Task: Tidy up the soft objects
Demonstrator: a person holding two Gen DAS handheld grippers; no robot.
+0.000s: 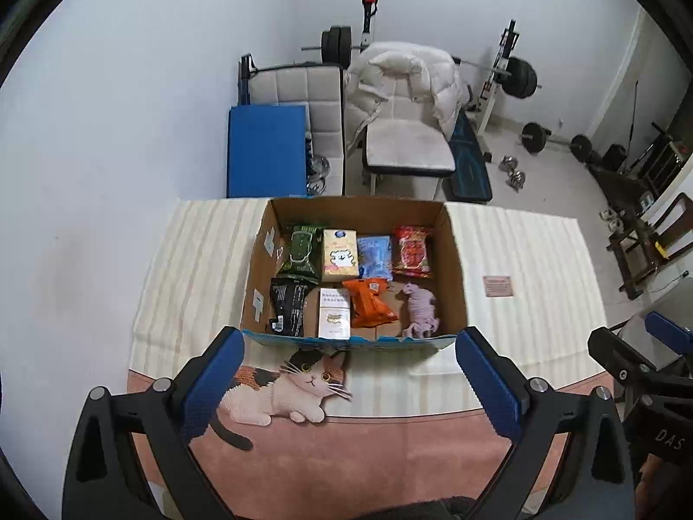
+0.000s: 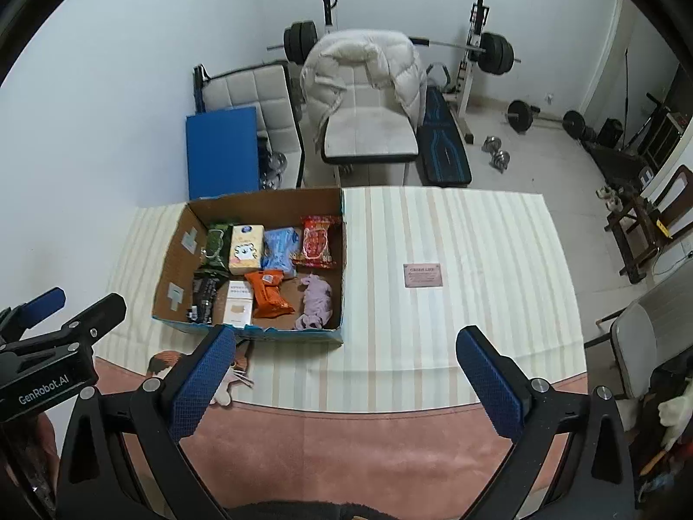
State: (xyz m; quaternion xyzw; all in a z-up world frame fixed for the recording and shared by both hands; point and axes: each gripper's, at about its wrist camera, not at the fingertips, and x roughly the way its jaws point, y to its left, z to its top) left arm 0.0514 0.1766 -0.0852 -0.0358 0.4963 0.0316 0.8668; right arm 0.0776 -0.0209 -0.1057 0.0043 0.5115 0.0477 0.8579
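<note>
An open cardboard box (image 1: 454,268) (image 2: 342,260) sits on the striped tablecloth. Inside lie two rows of soft packs: a green pack (image 1: 301,251), a tissue pack with a cartoon animal (image 1: 340,255), a blue pack (image 1: 375,256) and a red pack (image 1: 412,251) at the back; a black pack (image 1: 286,307), a white pack (image 1: 334,314), an orange pack (image 1: 368,303) and a pale purple plush (image 1: 419,310) (image 2: 316,301) in front. My left gripper (image 1: 350,372) is open just before the box's near wall. My right gripper (image 2: 346,372) is open over bare cloth, right of the box.
The tablecloth carries a cat picture (image 1: 294,383) and a small label patch (image 2: 423,275). Beyond the table stand a white chair with a puffy jacket (image 1: 403,86), a blue board (image 1: 266,149), a weight bench and barbells (image 2: 493,54). Wooden chairs stand at the right.
</note>
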